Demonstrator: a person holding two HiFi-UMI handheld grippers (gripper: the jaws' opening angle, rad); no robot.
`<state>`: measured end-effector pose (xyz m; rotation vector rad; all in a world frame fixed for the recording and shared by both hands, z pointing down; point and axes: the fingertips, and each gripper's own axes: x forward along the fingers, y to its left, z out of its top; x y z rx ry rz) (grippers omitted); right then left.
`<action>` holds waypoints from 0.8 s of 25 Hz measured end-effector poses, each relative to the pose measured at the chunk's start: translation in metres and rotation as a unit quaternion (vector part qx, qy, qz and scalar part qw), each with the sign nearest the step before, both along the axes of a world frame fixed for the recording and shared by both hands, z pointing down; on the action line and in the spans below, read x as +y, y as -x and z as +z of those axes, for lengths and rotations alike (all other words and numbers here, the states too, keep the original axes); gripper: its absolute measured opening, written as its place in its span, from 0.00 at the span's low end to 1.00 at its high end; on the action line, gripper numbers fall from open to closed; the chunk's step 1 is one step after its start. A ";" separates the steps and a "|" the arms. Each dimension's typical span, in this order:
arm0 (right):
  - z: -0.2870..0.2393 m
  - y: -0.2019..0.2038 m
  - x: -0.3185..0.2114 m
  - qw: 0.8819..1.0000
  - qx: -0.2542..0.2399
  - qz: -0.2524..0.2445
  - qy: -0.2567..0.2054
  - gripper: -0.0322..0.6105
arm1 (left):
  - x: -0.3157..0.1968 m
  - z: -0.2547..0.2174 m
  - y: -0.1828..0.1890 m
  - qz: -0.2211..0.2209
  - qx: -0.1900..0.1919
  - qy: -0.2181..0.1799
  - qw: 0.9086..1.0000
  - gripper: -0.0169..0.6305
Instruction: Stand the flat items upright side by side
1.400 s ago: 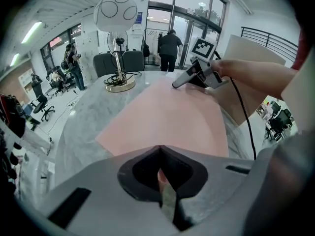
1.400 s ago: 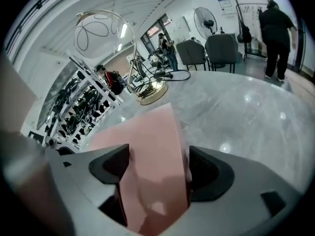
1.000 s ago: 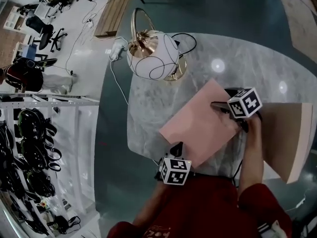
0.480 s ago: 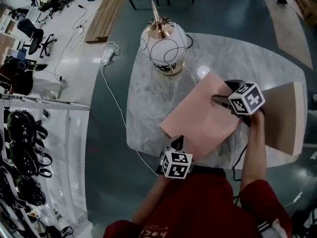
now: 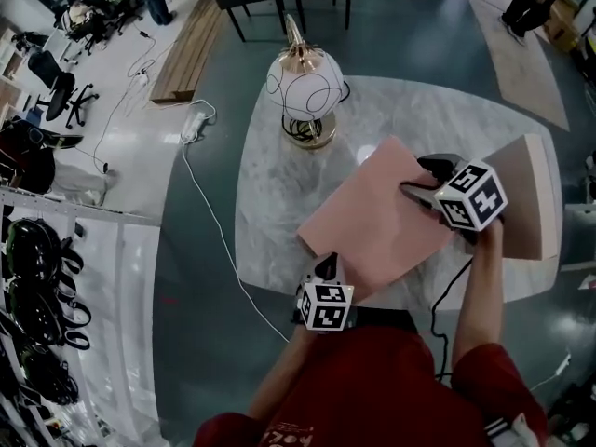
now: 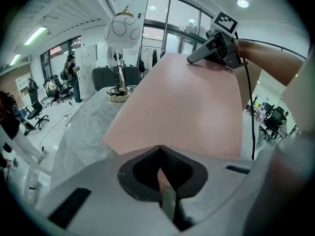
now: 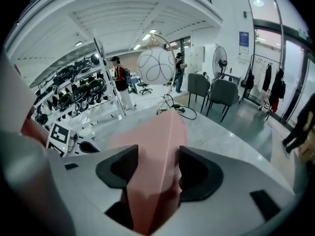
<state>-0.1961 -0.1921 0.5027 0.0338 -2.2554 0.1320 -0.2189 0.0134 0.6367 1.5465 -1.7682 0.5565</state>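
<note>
Head view: the pink board (image 5: 377, 217) is being held at a tilt over the marble table (image 5: 279, 194), near the lamp (image 5: 303, 82).

Left gripper view: the left gripper (image 6: 158, 154) is clamping the board's near edge.

Right gripper view: the right gripper (image 7: 158, 161), whose jaws have just been closing, is grasping the board's far corner.

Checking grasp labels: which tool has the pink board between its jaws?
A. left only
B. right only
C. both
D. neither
C: the left tool is clamped on the near edge of the pink board. The right tool, whose jaws have just been closing, has the opposite edge between its pads.
</note>
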 end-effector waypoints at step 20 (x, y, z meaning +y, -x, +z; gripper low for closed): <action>-0.091 -0.034 0.061 0.998 -0.034 -0.020 -0.057 0.42 | -0.026 0.000 0.011 0.037 -0.008 -0.037 0.999 0.03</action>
